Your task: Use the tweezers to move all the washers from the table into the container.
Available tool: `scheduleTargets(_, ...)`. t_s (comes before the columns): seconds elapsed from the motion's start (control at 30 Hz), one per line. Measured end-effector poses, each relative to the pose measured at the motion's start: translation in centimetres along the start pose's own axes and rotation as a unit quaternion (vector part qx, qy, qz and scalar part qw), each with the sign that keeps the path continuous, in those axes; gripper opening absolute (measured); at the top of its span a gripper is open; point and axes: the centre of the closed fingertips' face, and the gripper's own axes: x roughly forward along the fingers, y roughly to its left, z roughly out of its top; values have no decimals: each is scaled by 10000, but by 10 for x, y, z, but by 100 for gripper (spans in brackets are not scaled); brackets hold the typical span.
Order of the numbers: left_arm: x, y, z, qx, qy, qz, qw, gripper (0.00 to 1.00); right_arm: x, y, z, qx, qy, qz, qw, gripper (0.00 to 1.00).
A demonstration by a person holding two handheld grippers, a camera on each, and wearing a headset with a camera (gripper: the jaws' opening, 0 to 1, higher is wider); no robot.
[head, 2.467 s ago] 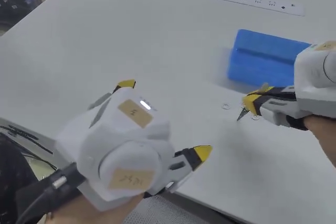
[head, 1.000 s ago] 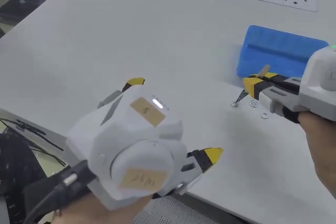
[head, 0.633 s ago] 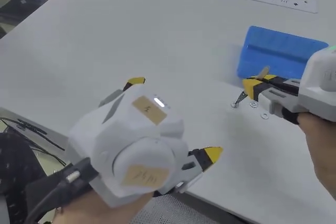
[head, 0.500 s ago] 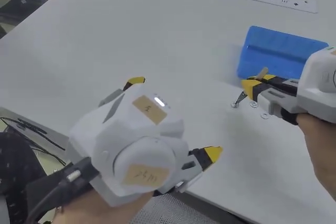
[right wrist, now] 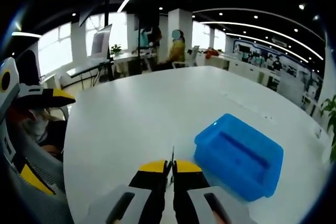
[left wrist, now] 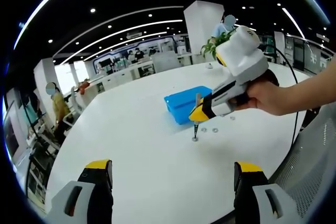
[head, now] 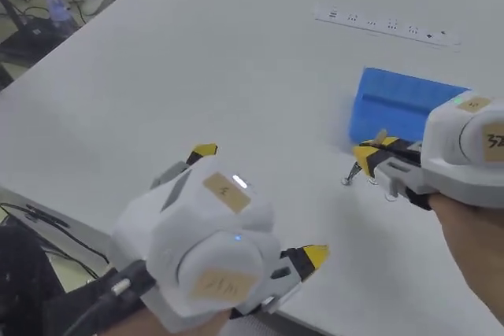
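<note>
Held: tweezers (left wrist: 195,129), clamped in right tongs (head: 372,149), tip at a washer (left wrist: 195,139) just beside container (head: 405,104). Idle: left tongs (left wrist: 172,167), spread, empty, well apart from container. Risk: washer may be flicked across surface (head: 236,53) if pinched off-centre.

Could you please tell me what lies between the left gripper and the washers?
Bare table separates the left gripper from the washers, seen in the left gripper view.

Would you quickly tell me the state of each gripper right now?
Left gripper: open, holding nothing.
Right gripper: shut on the tweezers.
</note>
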Motion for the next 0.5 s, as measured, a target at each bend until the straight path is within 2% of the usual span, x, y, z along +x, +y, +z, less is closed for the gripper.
scheduleTargets(0.17, 0, 1, 0, 0, 4, 24, 10000, 99, -6, -4, 2, 93, 13, -2, 10000, 0)
scheduleTargets(0.4, 0, 1, -1, 17, 21, 58, 10000, 99, -20, -6, 11, 411, -60, 53, 9991, 0)
scheduleTargets(0.5, 1, 1, -1, 42, 34, 51, 10000, 99, -24, -7, 17, 373, -113, 55, 9992, 0)
